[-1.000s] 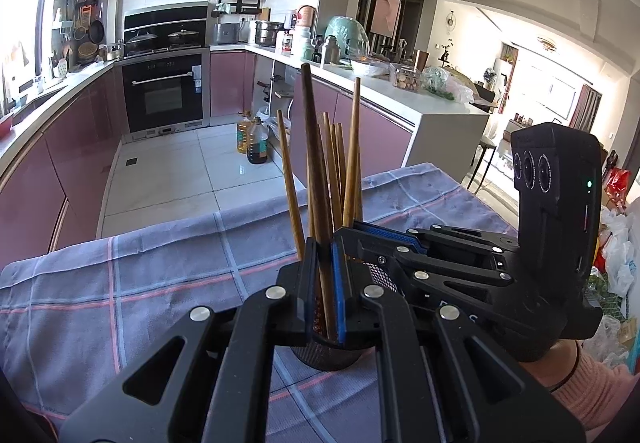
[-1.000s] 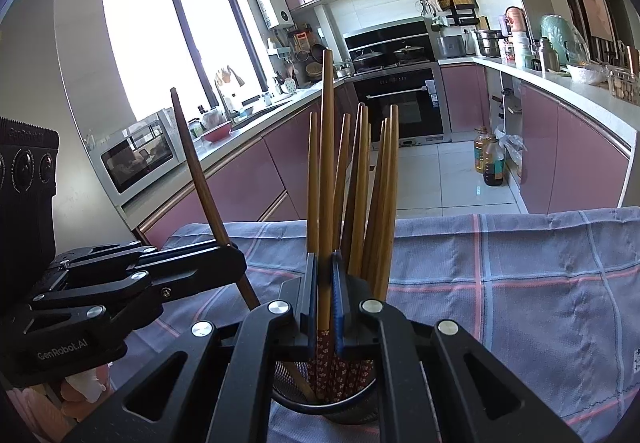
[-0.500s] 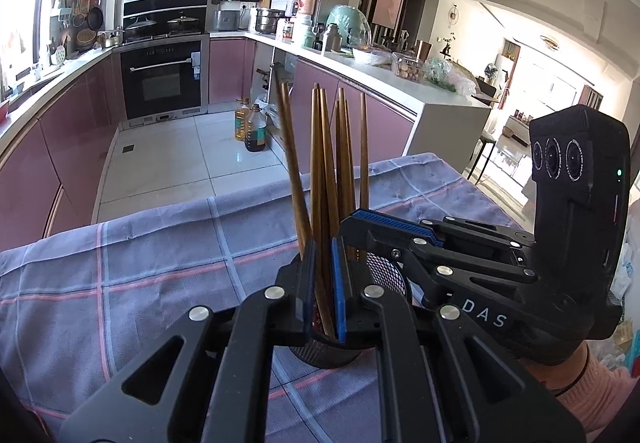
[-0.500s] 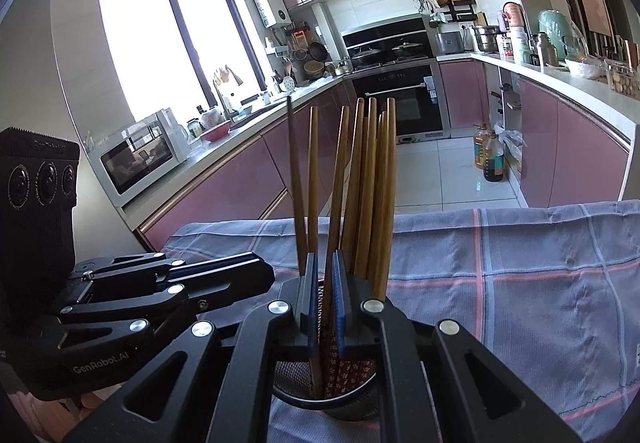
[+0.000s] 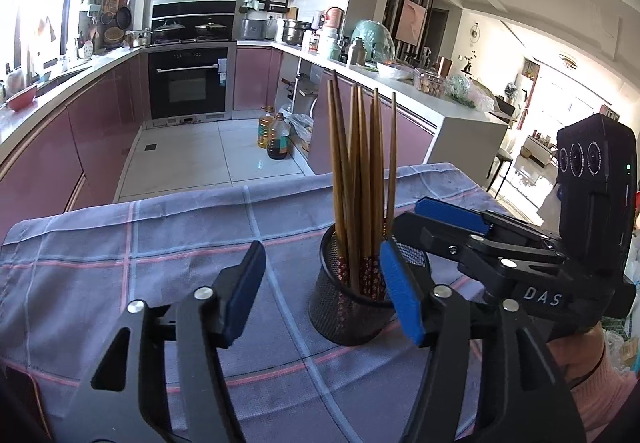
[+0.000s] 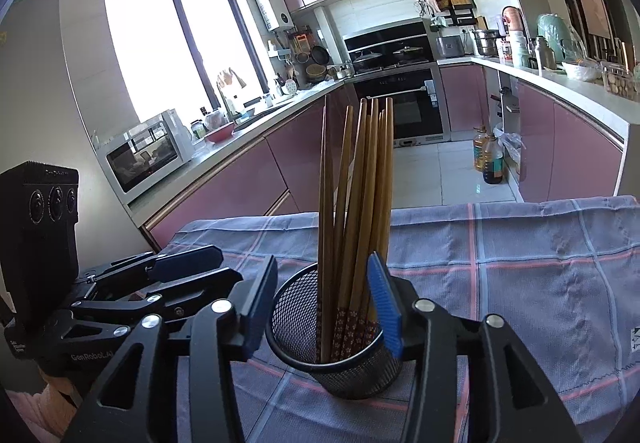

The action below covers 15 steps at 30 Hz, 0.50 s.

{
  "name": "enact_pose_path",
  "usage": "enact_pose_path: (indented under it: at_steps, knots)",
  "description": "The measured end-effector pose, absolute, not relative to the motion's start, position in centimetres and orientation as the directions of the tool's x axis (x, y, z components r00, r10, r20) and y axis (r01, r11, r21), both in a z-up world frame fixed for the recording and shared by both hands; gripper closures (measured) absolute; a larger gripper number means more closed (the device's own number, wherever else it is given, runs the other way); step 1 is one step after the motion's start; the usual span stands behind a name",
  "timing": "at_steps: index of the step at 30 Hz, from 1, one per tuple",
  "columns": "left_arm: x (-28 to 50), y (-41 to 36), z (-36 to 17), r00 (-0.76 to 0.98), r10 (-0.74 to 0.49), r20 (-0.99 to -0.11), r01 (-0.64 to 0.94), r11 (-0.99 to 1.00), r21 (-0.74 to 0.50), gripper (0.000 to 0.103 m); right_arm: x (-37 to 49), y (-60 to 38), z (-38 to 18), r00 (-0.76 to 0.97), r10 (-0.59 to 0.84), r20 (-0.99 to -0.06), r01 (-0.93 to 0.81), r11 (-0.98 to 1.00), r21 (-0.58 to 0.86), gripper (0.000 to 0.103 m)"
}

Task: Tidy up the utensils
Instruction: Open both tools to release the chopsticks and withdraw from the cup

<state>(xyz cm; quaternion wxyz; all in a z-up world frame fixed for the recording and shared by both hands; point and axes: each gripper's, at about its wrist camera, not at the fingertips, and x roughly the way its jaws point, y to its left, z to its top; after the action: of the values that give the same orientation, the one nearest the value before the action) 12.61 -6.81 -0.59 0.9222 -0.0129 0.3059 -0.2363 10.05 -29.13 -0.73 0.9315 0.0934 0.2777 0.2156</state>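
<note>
Both chopsticks have dropped into the mesh cup (image 6: 336, 343) as the left gripper (image 5: 320, 291) and right gripper (image 6: 326, 307) are opening, empty; best drawn back straight, clear of the chopsticks (image 5: 360, 179).

Wooden chopsticks (image 6: 362, 203) bundled upright in black mesh holder (image 6: 298, 317), tips fanning slightly (patterned red ends down inside the cup); holder stands upright on the blue plaid cloth (image 6: 540, 283); none lying loose on the cloth.

eight chopsticks (image 6: 352, 203), one holder (image 6: 296, 307)
</note>
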Motion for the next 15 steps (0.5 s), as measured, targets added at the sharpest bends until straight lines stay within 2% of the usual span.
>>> enact_pose_path:
  at_steps: [2,4,7,10,15]
  knots:
    - [12.0,-6.1,-0.8,0.719,-0.419,-0.554,0.403,0.901,-0.159,0.028,9.5,-29.0,-0.8,0.758,0.444,-0.478,-0.35,0.895,0.276,0.038]
    - [11.2,-5.2,-0.9,0.747,-0.389,-0.539,0.373,0.916,-0.146,0.017,9.1,-28.9,-0.9,0.764,0.432,-0.48,-0.349,0.902,0.255,0.025]
    - [10.1,-4.2,-1.1,0.784,-0.344,-0.516,0.334,0.935,-0.116,0.006,8.3,-28.8,-1.2,0.772,0.417,-0.48,-0.347,0.909,0.232,0.016]
    - [9.0,-3.4,-1.3,0.808,-0.318,-0.496,0.303,0.946,-0.112,0.006,7.3,-28.8,-1.4,0.789,0.397,-0.47,-0.339,0.918,0.206,0.008]
    - [7.6,-1.9,-1.4,0.835,-0.285,-0.472,0.258,0.958,-0.122,0.006,5.9,-28.5,-1.0,0.824,0.361,-0.436,-0.331,0.932,0.146,0.007]
